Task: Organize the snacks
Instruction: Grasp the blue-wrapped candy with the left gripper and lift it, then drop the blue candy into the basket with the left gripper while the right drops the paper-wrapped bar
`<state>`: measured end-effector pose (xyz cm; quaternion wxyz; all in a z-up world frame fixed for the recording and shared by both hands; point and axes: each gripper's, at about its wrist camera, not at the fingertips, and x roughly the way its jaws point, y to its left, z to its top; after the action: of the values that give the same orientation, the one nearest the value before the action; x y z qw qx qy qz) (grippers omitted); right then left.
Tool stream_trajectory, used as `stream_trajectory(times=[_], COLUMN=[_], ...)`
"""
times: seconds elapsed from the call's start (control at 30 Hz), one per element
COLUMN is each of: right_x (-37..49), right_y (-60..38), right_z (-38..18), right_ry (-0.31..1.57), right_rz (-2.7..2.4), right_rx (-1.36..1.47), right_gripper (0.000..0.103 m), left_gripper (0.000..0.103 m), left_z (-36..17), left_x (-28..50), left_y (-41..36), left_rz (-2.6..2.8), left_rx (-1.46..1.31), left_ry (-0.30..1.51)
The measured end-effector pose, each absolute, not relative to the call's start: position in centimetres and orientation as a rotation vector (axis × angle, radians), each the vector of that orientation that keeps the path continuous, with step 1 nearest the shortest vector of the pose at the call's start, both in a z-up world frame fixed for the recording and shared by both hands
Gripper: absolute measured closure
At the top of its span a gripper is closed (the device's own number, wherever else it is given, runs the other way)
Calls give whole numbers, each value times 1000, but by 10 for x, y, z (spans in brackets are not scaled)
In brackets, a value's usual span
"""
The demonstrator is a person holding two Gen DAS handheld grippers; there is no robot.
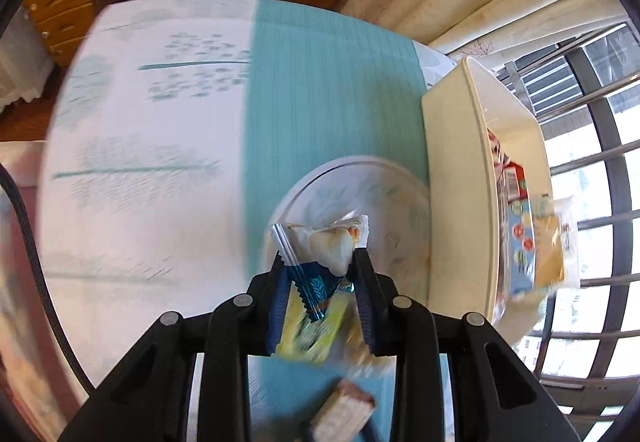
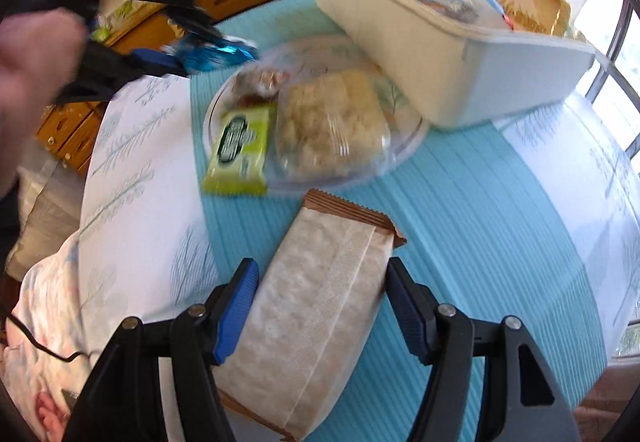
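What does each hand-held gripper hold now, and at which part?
The left hand-held gripper pinches a blue-and-white snack packet near its middle. The right hand-held gripper straddles the brown-edged packet at its long sides; contact unclear.

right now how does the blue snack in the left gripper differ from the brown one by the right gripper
The blue snack is small, shiny and lifted above the plate; the brown snack is larger, matte and appears to lie flat on the teal runner. Both are sealed packets between gripper fingers.
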<state>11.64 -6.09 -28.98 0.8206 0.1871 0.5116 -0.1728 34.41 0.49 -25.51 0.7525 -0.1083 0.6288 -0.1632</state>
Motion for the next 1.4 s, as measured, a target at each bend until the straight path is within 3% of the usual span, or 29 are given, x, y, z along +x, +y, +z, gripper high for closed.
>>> stream_trajectory(times=[0.4,0.63,1.03,1.4], right_x=[98,101,127,145], right_y=[-81,-91,-162,-235], right_z=[-258,-217,-152,-125], right_ry=[1247,1218,1060,917], right_rz=[-357,-281,-186,-135], right_rx=[517,445,307,185], right_gripper=[38,38,38,38], left_gripper=[74,74,74,74], left_z=[-192,-163,-144,-122], left_x=[265,230,198,206], left_y=[79,84,24,-71], left_rz=[-279,-264,-252,-343], left_rx=[-228,-212,-270,-298], left_ry=[1346,1315,1310,1101])
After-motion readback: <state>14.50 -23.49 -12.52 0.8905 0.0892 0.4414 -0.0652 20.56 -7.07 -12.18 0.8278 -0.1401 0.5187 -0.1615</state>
